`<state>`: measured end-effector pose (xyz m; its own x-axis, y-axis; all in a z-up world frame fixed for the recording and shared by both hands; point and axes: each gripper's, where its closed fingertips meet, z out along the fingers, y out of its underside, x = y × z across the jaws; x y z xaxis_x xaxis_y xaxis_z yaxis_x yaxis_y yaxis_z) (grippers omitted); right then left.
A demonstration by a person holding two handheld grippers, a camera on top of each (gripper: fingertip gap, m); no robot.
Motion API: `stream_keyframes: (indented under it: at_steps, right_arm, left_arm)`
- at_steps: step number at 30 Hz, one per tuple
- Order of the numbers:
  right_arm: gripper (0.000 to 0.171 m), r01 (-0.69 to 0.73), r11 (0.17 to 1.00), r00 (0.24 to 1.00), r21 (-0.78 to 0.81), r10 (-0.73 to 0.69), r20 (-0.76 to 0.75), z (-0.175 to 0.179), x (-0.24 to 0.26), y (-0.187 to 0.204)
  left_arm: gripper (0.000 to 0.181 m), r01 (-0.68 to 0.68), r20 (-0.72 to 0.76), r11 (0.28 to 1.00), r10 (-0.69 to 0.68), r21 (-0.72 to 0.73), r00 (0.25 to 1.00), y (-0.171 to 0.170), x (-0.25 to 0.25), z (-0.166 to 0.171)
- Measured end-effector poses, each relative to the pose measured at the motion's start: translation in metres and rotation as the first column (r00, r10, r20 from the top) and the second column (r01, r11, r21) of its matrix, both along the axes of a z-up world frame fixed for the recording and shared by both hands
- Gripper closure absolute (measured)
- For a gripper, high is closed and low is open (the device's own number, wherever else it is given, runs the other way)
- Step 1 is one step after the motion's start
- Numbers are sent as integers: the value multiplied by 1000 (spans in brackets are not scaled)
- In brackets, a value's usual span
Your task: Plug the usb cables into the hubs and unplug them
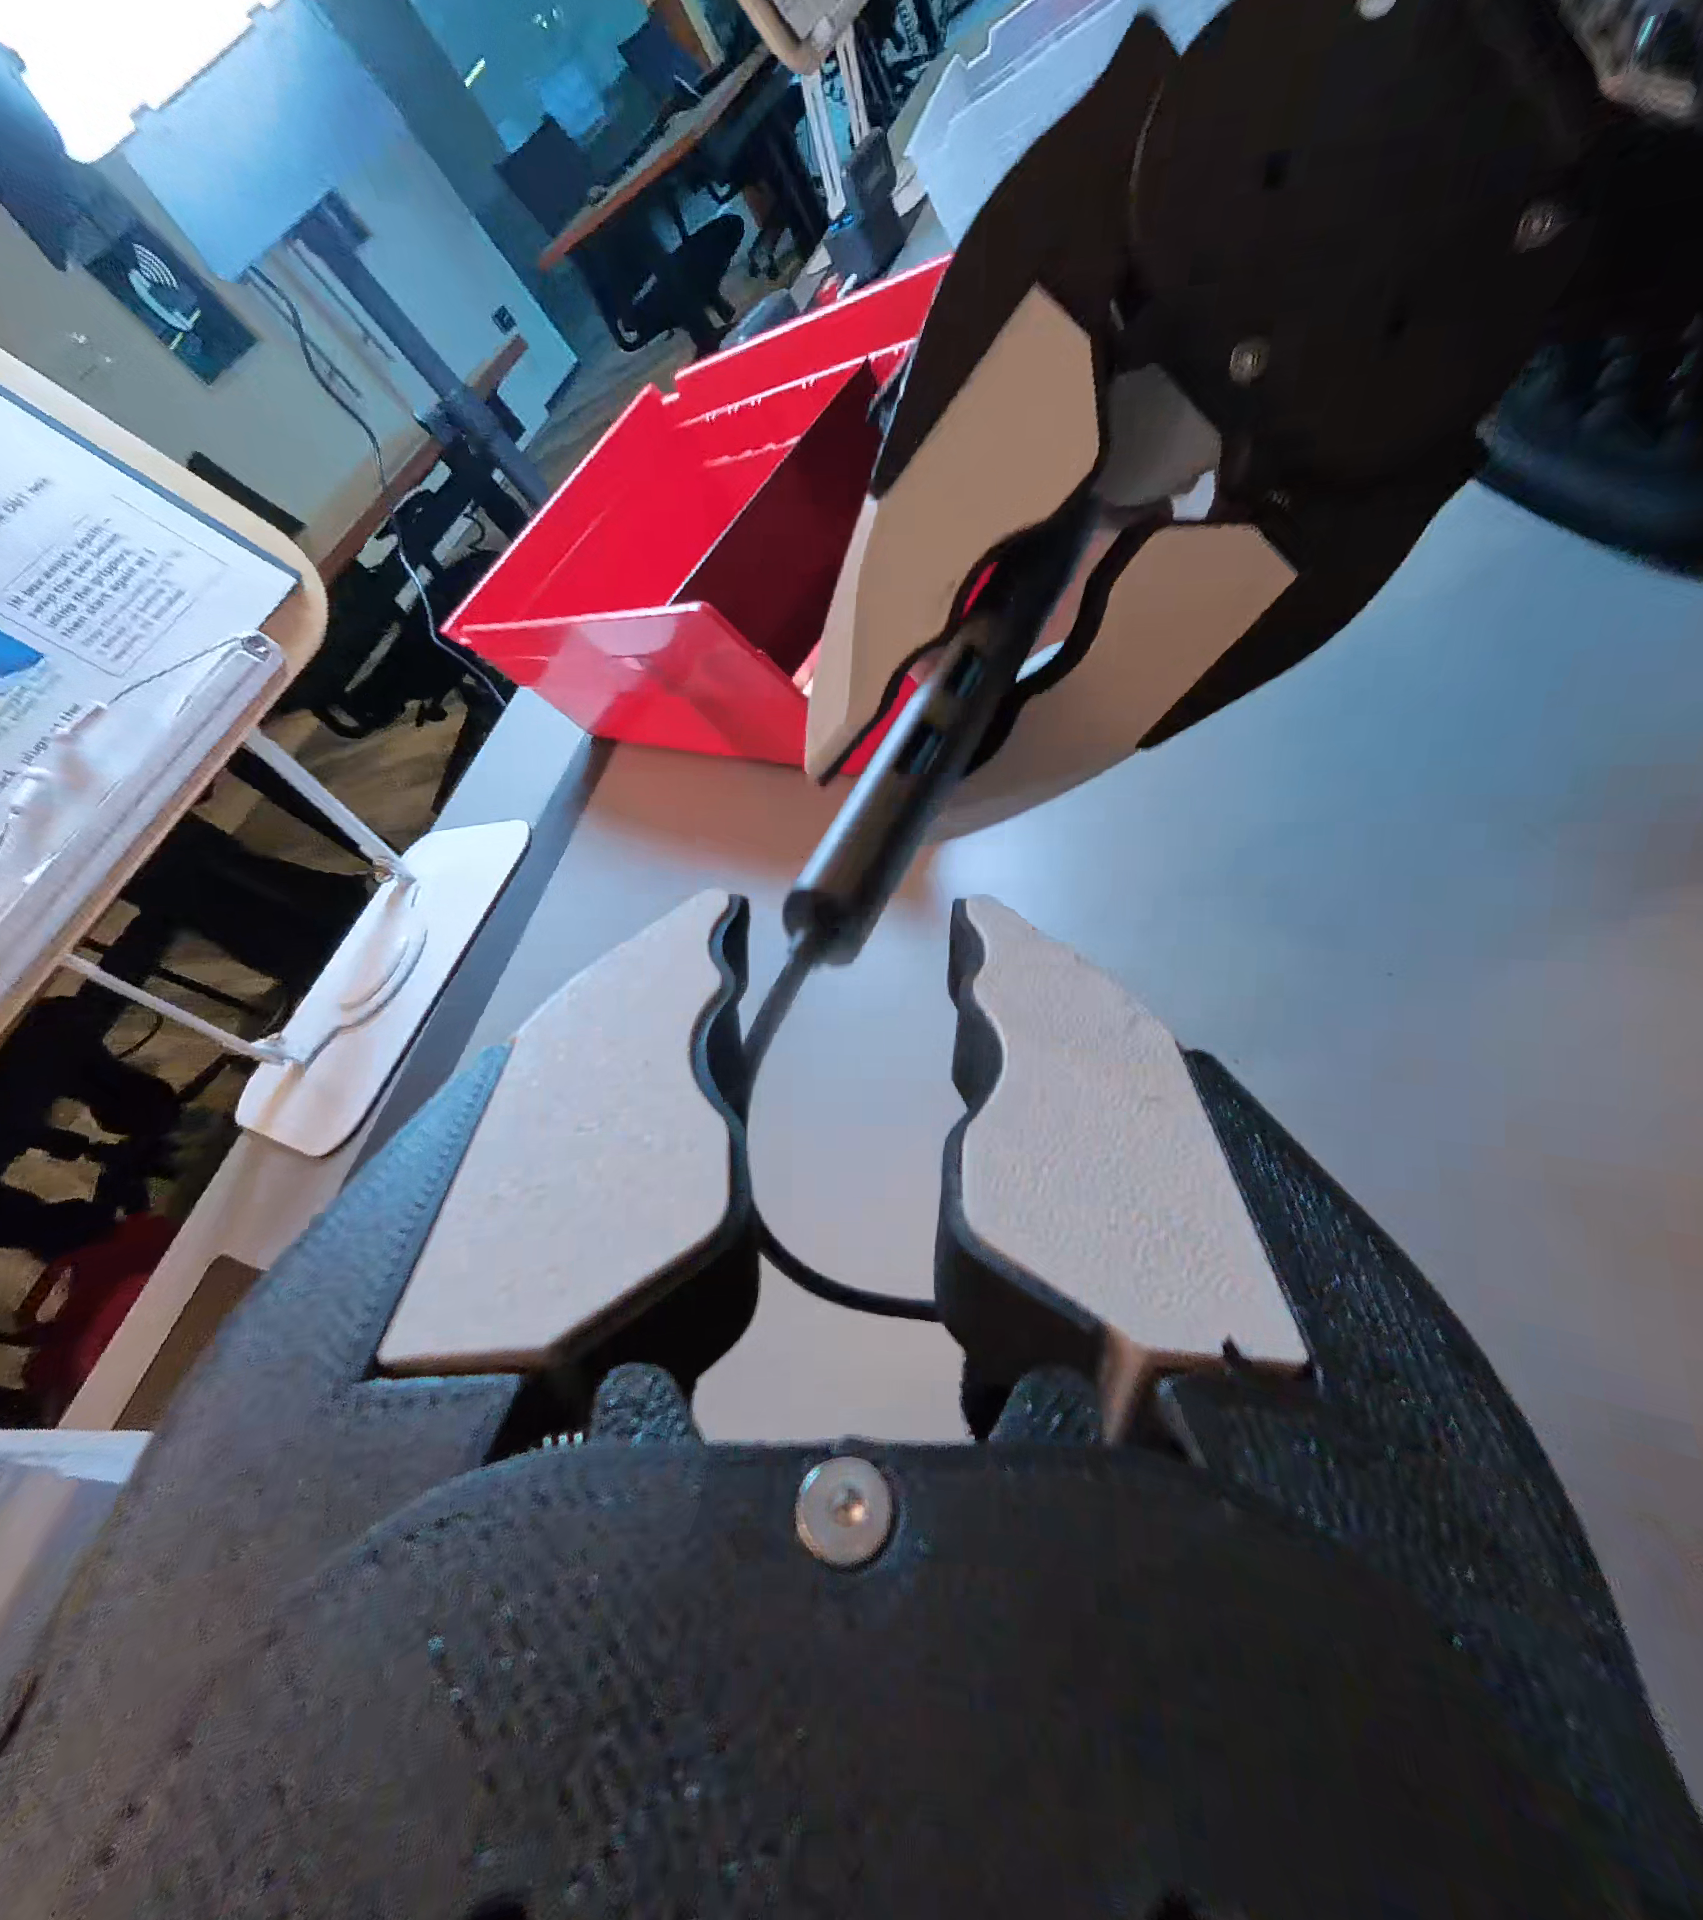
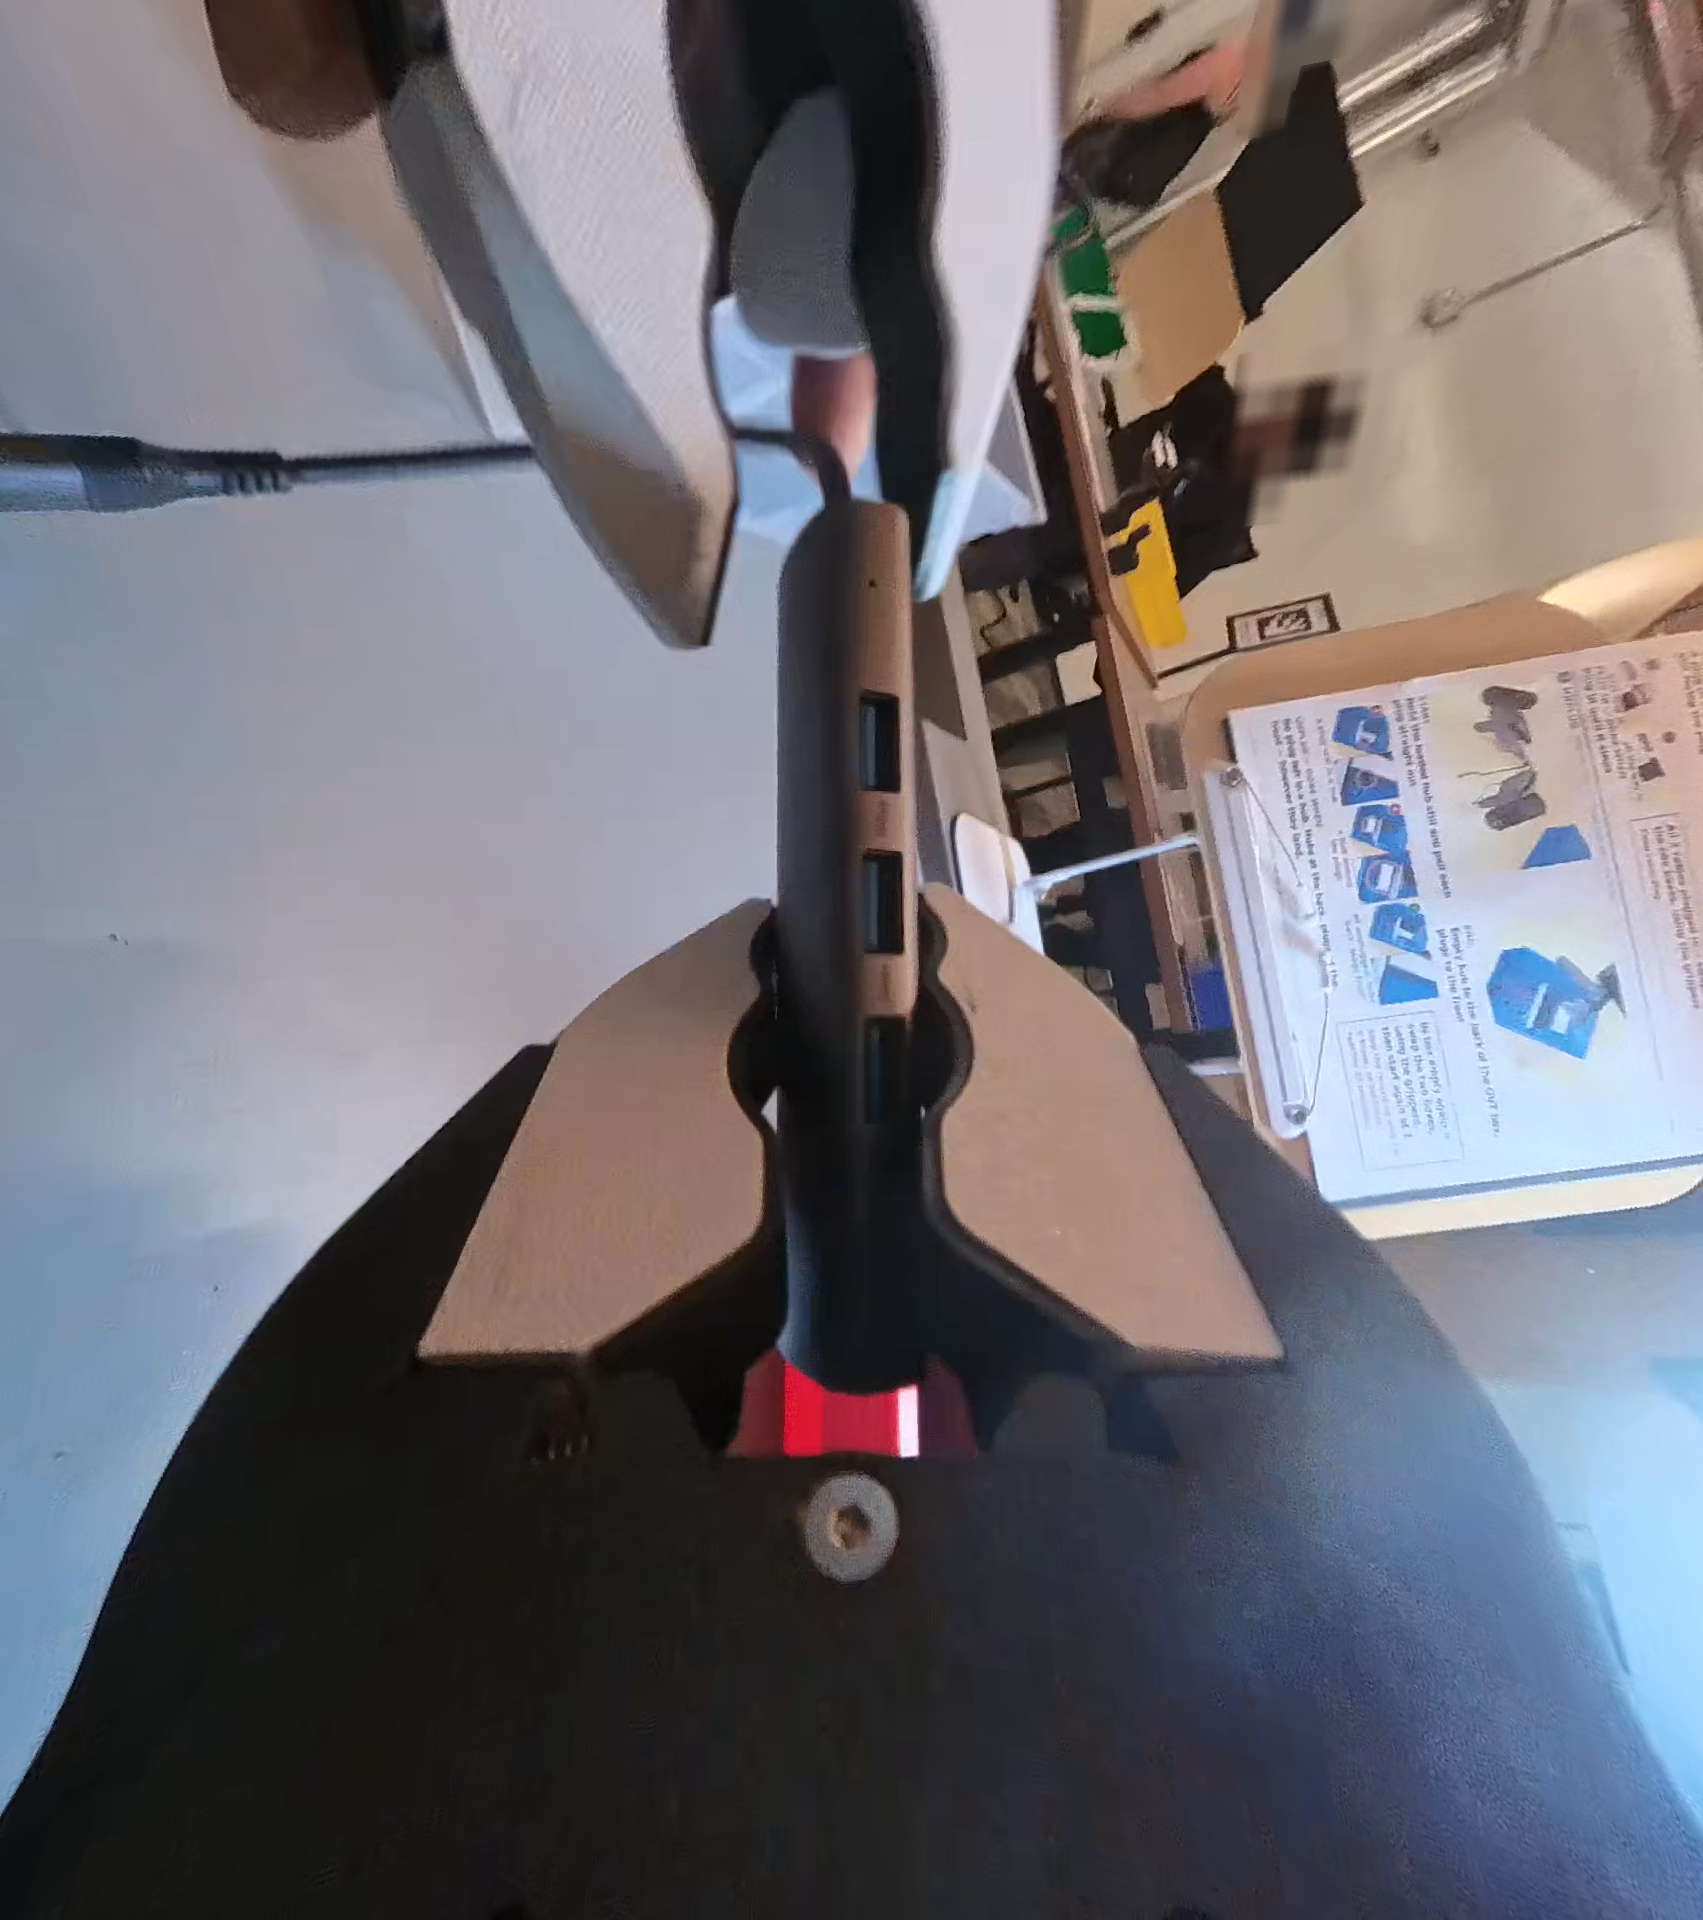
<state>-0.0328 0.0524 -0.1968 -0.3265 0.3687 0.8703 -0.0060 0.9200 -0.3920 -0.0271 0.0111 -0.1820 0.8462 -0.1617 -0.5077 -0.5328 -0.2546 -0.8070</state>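
Note:
My right gripper (image 2: 847,909) is shut on a dark grey USB hub (image 2: 842,665) and holds it edge-on above the table. Several blue ports on the hub's side stand bare. In the left wrist view the hub (image 1: 888,790) sticks out of the right gripper (image 1: 992,665) toward my left gripper (image 1: 847,914). The left gripper is open. The hub's black cable (image 1: 774,1008) runs loose between its fingers, close to the left one. In the right wrist view the left gripper's fingers (image 2: 618,468) stand apart on either side of the hub's far end. The cable ends in a grey plug (image 2: 5,483) on the table.
A red bin (image 1: 639,582) stands open at the table's (image 1: 1449,935) far edge. An instruction sheet on a white stand (image 1: 47,623) is off the table's left side; it also shows in the right wrist view (image 2: 1553,883). Office desks and chairs lie beyond.

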Motion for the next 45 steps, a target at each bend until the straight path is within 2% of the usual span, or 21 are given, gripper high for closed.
stream_keyframes:
  at_steps: [3, 6, 8, 11, 13, 16, 18, 21, 24, 27, 29, 31, 32, 33, 34, 35, 37, 39, 40, 42, 45]
  right_arm:
    - [150, 42, 998, 998, 47, -44, 45, -10, 0, 5]
    - [151, -6, 1000, 998, 30, 4, 67, -10, 5, -7]
    - [152, -87, 995, 993, -56, 91, 76, -4, 13, -26]
    - [153, -196, 943, 975, -270, 216, 47, 15, 23, -38]
    - [151, -287, 839, 947, -462, 322, -4, 34, 33, -45]
    - [144, -359, 636, 896, -683, 439, -61, 61, 47, -46]
    - [126, -353, 508, 871, -785, 484, -78, 71, 52, -41]
    - [115, -313, 390, 856, -866, 511, -79, 72, 52, -25]
    - [112, -246, 332, 843, -911, 536, -32, 58, 45, -18]
    - [110, -177, 226, 769, -958, 639, 8, 44, 48, -32]
    - [111, -180, 129, 731, -975, 681, -45, 54, 53, -44]
    - [114, -222, 86, 721, -971, 685, -104, 72, 58, -56]
    - [122, -248, 99, 737, -964, 665, -121, 78, 57, -60]
    - [146, -265, 146, 772, -953, 624, -119, 81, 54, -59]
    - [154, -274, 228, 808, -934, 581, -95, 80, 49, -56]
    - [154, -291, 333, 833, -897, 549, -66, 76, 47, -53]
    - [154, -333, 511, 882, -792, 466, -70, 74, 46, -43]
    - [154, -356, 629, 912, -691, 395, -110, 81, 48, -35]
    - [154, -355, 706, 927, -612, 353, -130, 82, 48, -31]
    - [154, -326, 839, 945, -436, 280, -168, 78, 46, -27]
    - [154, -225, 951, 962, -212, 182, -205, 61, 37, -27]
  left_arm:
    - [143, 25, -5, 1000, -25, -7, 1000, -3, 3, 1]
    - [145, -1, -123, 998, -7, -60, 992, 0, 3, -12]
    - [156, -36, -199, 998, 24, -59, 980, 4, 0, -16]
    - [157, 21, -132, 1000, -20, 7, 991, 4, 8, -5]
    - [158, 62, -62, 997, -59, 38, 996, 3, 16, 2]
    - [160, 185, 136, 976, -201, 118, 970, 0, 34, 12]
    - [162, 233, 232, 957, -270, 175, 935, -2, 41, 20]
    - [163, 272, 348, 922, -359, 275, 866, -10, 44, 38]
    - [163, 301, 423, 884, -441, 359, 791, -18, 47, 52]
    - [163, 318, 473, 838, -520, 443, 711, -26, 50, 68]
    - [163, 318, 486, 824, -541, 469, 686, -29, 50, 74]
    - [163, 329, 493, 830, -538, 449, 684, -28, 51, 68]
    - [163, 331, 508, 840, -528, 430, 680, -25, 51, 62]
    - [163, 312, 526, 846, -518, 432, 674, -23, 46, 59]
    - [163, 294, 550, 863, -491, 410, 676, -19, 41, 54]
    - [162, 284, 571, 889, -450, 359, 687, -15, 38, 47]
    - [159, 201, 529, 952, -295, 229, 795, -5, 23, 29]
    - [151, 96, 368, 987, -136, 126, 920, -1, 6, 10]
    - [147, 41, 290, 994, -69, 101, 955, 1, -3, 5]
    - [146, -41, 171, 996, 26, 81, 985, 4, -12, 1]
    - [144, -87, 101, 991, 76, 101, 992, 8, -11, 3]
